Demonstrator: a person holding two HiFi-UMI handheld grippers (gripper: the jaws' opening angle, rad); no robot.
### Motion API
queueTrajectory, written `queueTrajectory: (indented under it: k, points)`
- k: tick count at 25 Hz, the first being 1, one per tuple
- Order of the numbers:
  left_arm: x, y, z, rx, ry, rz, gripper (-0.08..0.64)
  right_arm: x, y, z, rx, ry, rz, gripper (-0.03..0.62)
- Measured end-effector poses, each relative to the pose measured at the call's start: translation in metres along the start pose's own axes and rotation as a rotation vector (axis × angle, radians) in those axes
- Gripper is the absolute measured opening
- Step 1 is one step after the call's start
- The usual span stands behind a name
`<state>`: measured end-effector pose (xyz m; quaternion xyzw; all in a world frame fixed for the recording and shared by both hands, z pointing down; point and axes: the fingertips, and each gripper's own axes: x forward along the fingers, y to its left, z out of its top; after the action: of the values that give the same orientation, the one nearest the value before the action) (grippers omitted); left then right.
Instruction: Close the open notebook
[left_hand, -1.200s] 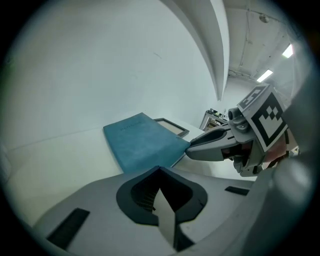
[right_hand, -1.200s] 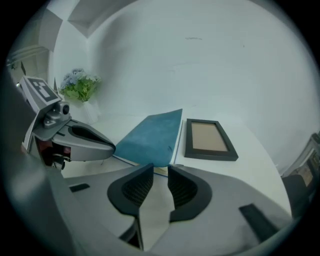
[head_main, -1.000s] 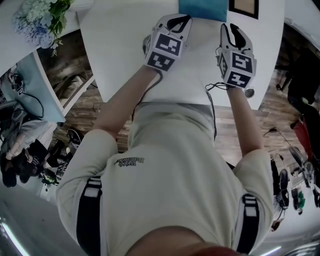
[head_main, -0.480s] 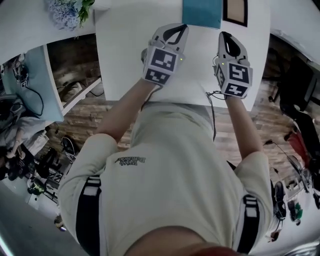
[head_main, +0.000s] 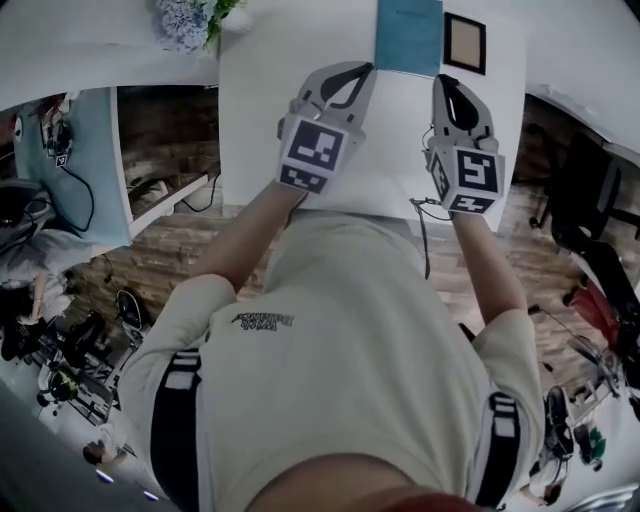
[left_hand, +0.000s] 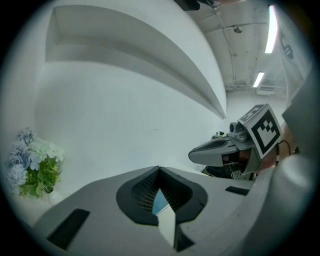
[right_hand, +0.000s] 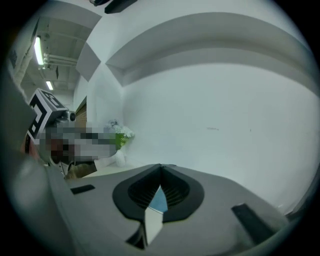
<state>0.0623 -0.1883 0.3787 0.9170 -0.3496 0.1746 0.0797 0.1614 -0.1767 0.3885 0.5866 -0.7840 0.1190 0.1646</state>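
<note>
Notebook (head_main: 408, 38): blue, lying flat at the far edge of the white table (head_main: 260, 90), with a small framed picture (head_main: 465, 42) just beside it on its right. Only one plain blue face shows, so it is probably already shut; no spread pages can be made out.

Left hand-held gripper (head_main: 368, 66): jaws pressed together at the tips, nothing between them. It is held off the table, with its tip just beside the notebook's near left edge in the head view. Its own view looks mostly at the wall, with a sliver of blue showing through the gap behind the tips. This looks like a carrying pose, not a working one.

Right hand-held gripper (head_main: 443, 80): jaws have just been closing and now meet, pinching nothing. It is level with the left one, just short of the notebook's near right corner. The pair sit side by side, clear of the cover, which fits hands withdrawn with no contact needed.

Flowers (head_main: 190, 18): far left of the table, well apart from the notebook.

Change against the earlier frames: both grippers sit higher and nearer the camera. The right jaws stood open then and are closed now. The head view has swung, so the notebook and picture, cut off before, now show almost whole, and the flowers have shifted towards the centre. The notebook itself lies where it did.
</note>
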Motion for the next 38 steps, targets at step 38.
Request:
queueTrajectory:
  k: [38]
  points:
    - [-0.099,-0.007,0.002,-0.004,-0.094,0.066,0.014,-0.067,0.122,0.067,-0.064,-0.24,0.186,0.0]
